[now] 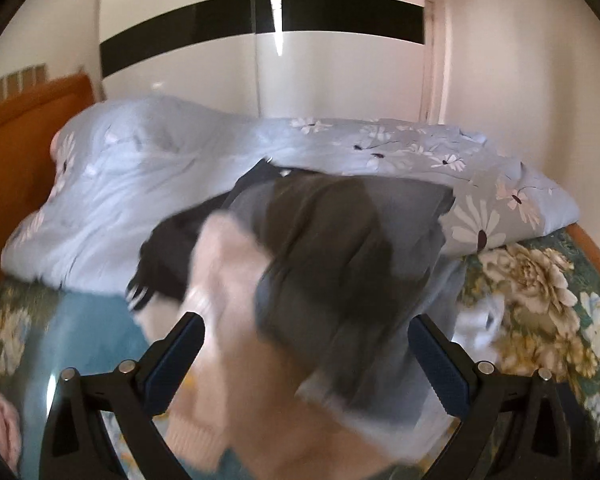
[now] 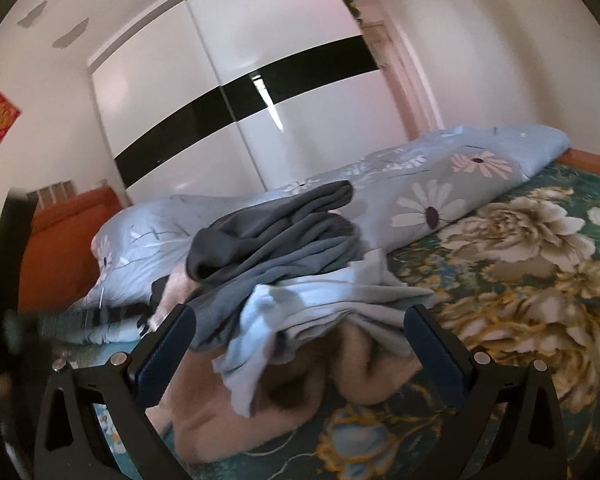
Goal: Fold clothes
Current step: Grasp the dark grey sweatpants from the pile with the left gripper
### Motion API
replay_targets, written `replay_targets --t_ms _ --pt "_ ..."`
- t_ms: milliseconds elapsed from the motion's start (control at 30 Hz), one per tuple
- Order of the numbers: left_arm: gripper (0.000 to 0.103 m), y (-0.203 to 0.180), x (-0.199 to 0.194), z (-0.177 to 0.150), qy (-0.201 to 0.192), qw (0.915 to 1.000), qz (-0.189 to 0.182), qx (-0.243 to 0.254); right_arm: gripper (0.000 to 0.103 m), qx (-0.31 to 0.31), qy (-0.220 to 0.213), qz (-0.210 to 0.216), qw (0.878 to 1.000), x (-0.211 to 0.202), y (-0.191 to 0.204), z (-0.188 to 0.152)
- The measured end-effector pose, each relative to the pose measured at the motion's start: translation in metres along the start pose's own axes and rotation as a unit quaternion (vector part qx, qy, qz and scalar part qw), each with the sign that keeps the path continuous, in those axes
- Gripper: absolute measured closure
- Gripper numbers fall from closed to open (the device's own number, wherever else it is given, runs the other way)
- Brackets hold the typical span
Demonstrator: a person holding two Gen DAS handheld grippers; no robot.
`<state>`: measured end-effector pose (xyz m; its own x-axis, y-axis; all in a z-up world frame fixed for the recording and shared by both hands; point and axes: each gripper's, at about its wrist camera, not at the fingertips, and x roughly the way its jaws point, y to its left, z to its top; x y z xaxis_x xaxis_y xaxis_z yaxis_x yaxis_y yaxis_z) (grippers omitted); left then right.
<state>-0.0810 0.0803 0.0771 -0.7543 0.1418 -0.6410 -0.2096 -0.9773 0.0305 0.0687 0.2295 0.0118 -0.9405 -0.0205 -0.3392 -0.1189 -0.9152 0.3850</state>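
I'm holding both tools over the heap of clothes piled on the floral bedspread, against the rolled blue duvet. Left gripper is spread wide, nothing pinched; a pink knit piece and a dark grey garment are blurring between its fingers. Right gripper is also gaping, framing a pale blue garment over a peach fleece.

Risk, as I'm judging it: layers are tangled, so closing here may be catching two garments at once and dragging the whole heap. Motion blur is hiding the edges.
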Motion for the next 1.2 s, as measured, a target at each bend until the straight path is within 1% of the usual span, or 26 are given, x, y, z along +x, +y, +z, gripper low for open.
replay_targets --t_ms 33,67,133,167,200,233,267,300,400,467,500,533,567,600,633,700,767,800,867,933,1000,1067,1100,1133,1167,1200 --pt "0.0 -0.01 0.008 0.008 0.002 0.9999 0.006 0.012 0.0 0.003 0.003 -0.001 1.0 0.001 -0.004 0.001" --pt "0.0 -0.018 0.017 0.011 0.006 0.9994 0.024 0.025 0.0 0.006 0.007 -0.001 1.0 0.001 -0.007 0.002" --pt "0.009 -0.028 0.035 0.016 0.014 0.9977 0.052 0.041 0.0 0.009 0.01 -0.008 1.0 0.003 -0.013 0.004" --pt "0.025 -0.031 0.043 0.018 0.02 0.9968 0.063 0.044 0.0 0.014 0.011 -0.013 1.0 0.003 -0.018 0.004" --pt "0.047 -0.029 0.05 0.022 0.026 0.9977 0.057 0.028 0.0 0.021 0.011 -0.017 1.0 0.003 -0.022 0.004" --pt "0.062 -0.026 0.056 0.025 0.032 0.9982 0.05 0.011 0.0 0.03 0.013 -0.019 0.999 0.004 -0.026 0.004" --pt "0.08 -0.023 0.057 0.028 0.033 0.9982 0.05 -0.005 0.0 0.04 0.016 -0.019 0.999 0.005 -0.03 0.004" --pt "0.084 -0.021 0.058 0.032 0.034 0.998 0.049 -0.02 0.0 0.05 0.019 -0.02 0.998 0.006 -0.034 0.004" --pt "0.087 -0.01 0.013 0.054 -0.027 0.9981 0.049 -0.028 0.0 0.061 0.031 -0.02 0.998 0.01 -0.038 0.002" --pt "0.09 -0.003 -0.016 0.069 -0.067 0.996 0.049 -0.032 0.0 0.057 0.034 -0.021 0.998 0.01 -0.037 0.002" --pt "0.1 0.003 -0.043 0.078 -0.101 0.9919 0.07 -0.032 0.0 0.056 0.033 -0.02 0.998 0.009 -0.036 0.002" --pt "0.103 0.009 -0.069 0.088 -0.135 0.9861 0.092 -0.032 0.0 0.054 0.031 -0.018 0.998 0.008 -0.034 0.002" --pt "0.103 0.015 -0.106 0.093 -0.189 0.975 0.114 -0.024 0.0 0.049 0.028 -0.016 0.998 0.006 -0.031 0.003" --pt "0.103 0.021 -0.143 0.099 -0.244 0.9604 0.135 -0.016 0.0 0.045 0.026 -0.015 0.999 0.004 -0.027 0.004" --pt "0.103 0.029 -0.19 0.103 -0.29 0.947 0.137 -0.01 0.0 0.038 0.02 -0.014 0.999 0.0 -0.023 0.005" --pt "0.103 0.036 -0.231 0.104 -0.296 0.943 0.152 0.014 0.0 0.03 0.011 -0.012 0.999 -0.005 -0.016 0.007" --pt "0.103 0.044 -0.249 0.095 -0.275 0.9452 0.173 0.034 0.0 0.029 0.009 -0.005 1.0 -0.01 -0.008 0.008" --pt "0.103 0.049 -0.248 0.085 -0.256 0.9499 0.176 0.036 0.0 0.033 0.015 0.001 0.999 -0.011 -0.003 0.008" --pt "0.103 0.058 -0.229 0.065 -0.209 0.9625 0.169 0.035 0.0 0.036 0.024 0.021 0.999 -0.014 0.006 0.007" --pt "0.102 0.063 -0.191 0.047 -0.159 0.9755 0.148 0.032 0.0 0.03 0.024 0.043 0.998 -0.02 0.016 0.008" --pt "0.102 0.061 -0.158 0.037 -0.124 0.9847 0.12 0.026 0.0 0.019 0.019 0.051 0.998 -0.024 0.02 0.008" --pt "0.101 0.053 -0.116 0.031 -0.083 0.9924 0.087 0.023 0.0 0.013 0.015 0.053 0.998 -0.026 0.022 0.007" --pt "0.1 0.046 -0.094 0.031 -0.063 0.9946 0.077 0.03 0.0 0.012 0.013 0.05 0.999 -0.025 0.021 0.007" --pt "0.096 0.033 -0.067 0.031 -0.046 0.9954 0.071 0.045 0.0 0.012 0.013 0.045 0.999 -0.022 0.018 0.007" --pt "0.085 0.021 -0.041 0.03 -0.028 0.9957 0.065 0.06 0.0 0.013 0.015 0.037 0.999 -0.018 0.014 0.006" --pt "0.067 0.008 -0.022 0.03 -0.02 0.9952 0.062 0.073 0.0 0.018 0.021 0.031 0.999 -0.013 0.009 0.006"
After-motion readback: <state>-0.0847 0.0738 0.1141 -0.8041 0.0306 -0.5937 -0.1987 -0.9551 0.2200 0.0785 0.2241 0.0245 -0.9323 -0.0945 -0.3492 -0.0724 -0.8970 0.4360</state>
